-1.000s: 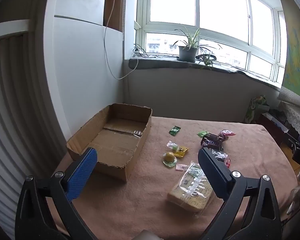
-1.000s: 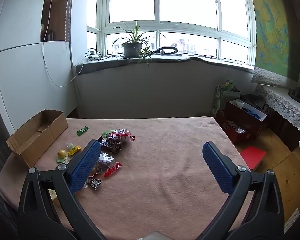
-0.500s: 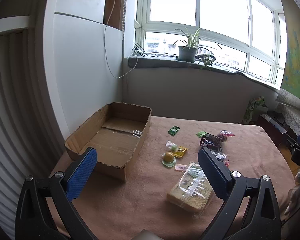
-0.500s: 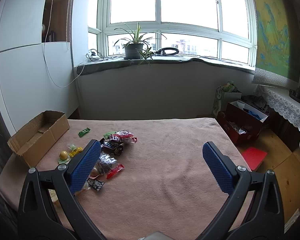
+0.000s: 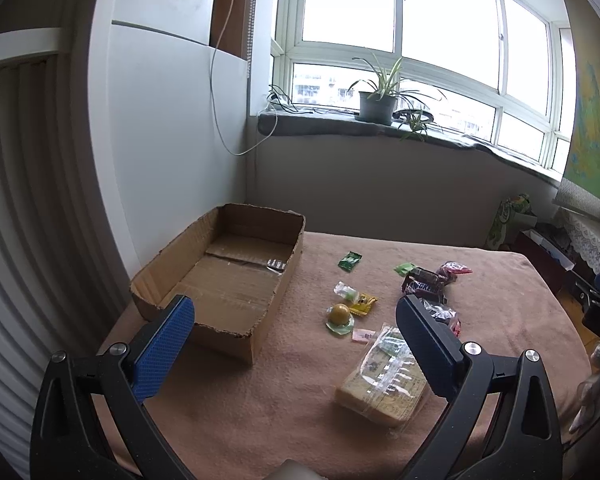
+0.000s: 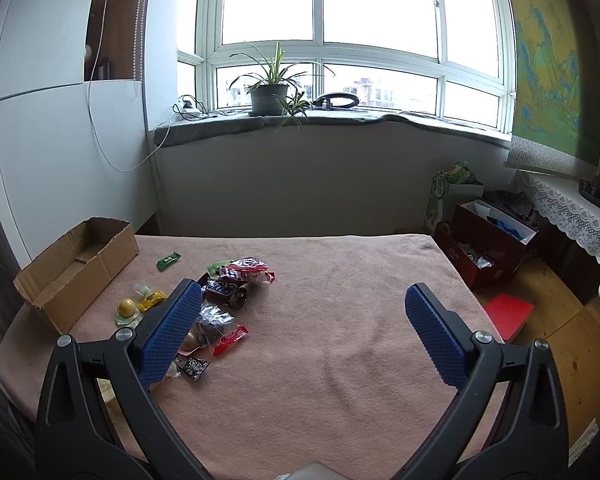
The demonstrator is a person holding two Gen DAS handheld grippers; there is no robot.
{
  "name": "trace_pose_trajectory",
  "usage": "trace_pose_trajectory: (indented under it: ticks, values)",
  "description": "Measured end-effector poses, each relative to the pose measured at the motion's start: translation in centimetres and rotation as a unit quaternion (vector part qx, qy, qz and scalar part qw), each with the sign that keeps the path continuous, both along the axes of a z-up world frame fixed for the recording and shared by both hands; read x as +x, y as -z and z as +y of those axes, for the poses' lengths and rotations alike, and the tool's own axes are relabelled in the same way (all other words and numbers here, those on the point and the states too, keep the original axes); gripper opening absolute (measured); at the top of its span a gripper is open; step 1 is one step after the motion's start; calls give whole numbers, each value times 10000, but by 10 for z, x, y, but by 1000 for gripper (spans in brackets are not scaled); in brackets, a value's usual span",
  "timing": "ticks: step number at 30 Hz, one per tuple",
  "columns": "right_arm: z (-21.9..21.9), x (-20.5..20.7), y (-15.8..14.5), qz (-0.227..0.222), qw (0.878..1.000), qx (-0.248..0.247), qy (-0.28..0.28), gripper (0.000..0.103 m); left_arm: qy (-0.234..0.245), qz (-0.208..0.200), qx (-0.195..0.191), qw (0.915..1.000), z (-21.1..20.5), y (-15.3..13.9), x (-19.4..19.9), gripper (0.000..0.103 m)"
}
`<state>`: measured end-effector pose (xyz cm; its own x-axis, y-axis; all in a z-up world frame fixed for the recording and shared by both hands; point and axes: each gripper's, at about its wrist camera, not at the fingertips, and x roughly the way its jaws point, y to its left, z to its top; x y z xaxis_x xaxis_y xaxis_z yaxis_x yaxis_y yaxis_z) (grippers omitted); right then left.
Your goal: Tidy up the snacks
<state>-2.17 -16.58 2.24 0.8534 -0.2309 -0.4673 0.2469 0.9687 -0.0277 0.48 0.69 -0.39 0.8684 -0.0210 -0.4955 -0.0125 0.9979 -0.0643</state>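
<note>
One cardboard box [image 5: 228,276] sits at the worktop's [image 6: 340,340] left edge, nearly bare inside. Right of the box, about a dozen snacks lie scattered, with one big cracker pack [image 5: 384,380] nearest. Beyond them the cloth is open to the far edge. Left gripper [image 5: 296,340] and right gripper [image 6: 304,328] hover level, fingers spread wide, holding nothing.

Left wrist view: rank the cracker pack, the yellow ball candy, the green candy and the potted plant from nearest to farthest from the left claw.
1. Cracker pack, just ahead, right.
2. Yellow ball candy, mid-table.
3. Green candy, farther back, beside the box.
4. Potted plant, on the windowsill.
</note>
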Motion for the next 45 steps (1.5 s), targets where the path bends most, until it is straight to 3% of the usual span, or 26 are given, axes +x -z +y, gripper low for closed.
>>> trace_pose_trajectory:
  ticks: [35, 45]
  values:
    - [6, 11, 7, 191, 9998, 55, 49, 103, 138, 171, -37, 9998, -5, 10, 5, 101]
    - [15, 16, 19, 389, 9990, 182, -125, 103, 444, 589, -335, 9967, -8, 33, 13, 101]
